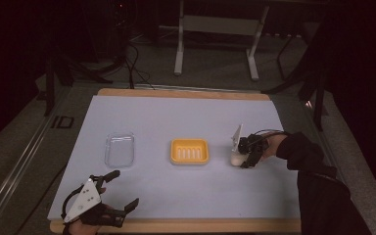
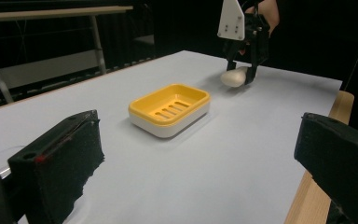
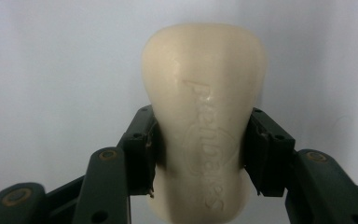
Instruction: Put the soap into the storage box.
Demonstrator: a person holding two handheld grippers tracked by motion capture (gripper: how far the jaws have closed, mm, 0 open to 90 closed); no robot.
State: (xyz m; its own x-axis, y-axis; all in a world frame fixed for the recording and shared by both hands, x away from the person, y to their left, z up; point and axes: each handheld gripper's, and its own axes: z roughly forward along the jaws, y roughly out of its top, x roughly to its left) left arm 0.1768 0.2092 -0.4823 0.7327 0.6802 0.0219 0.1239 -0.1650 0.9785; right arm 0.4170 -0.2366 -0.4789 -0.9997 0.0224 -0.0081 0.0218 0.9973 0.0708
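Note:
A cream bar of soap lies between the jaws of my right gripper, whose pads press on both its sides. In the high view the right gripper stands over the soap at the right of the white mat, just right of a yellow soap dish. In the left gripper view the dish sits at mid-table with the soap and the right gripper behind it. My left gripper rests open at the near left edge, nothing between its pads.
A clear plastic lid or tray lies left of the dish. The white mat covers a wooden table. A metal table frame and cables stand on the floor beyond the far edge.

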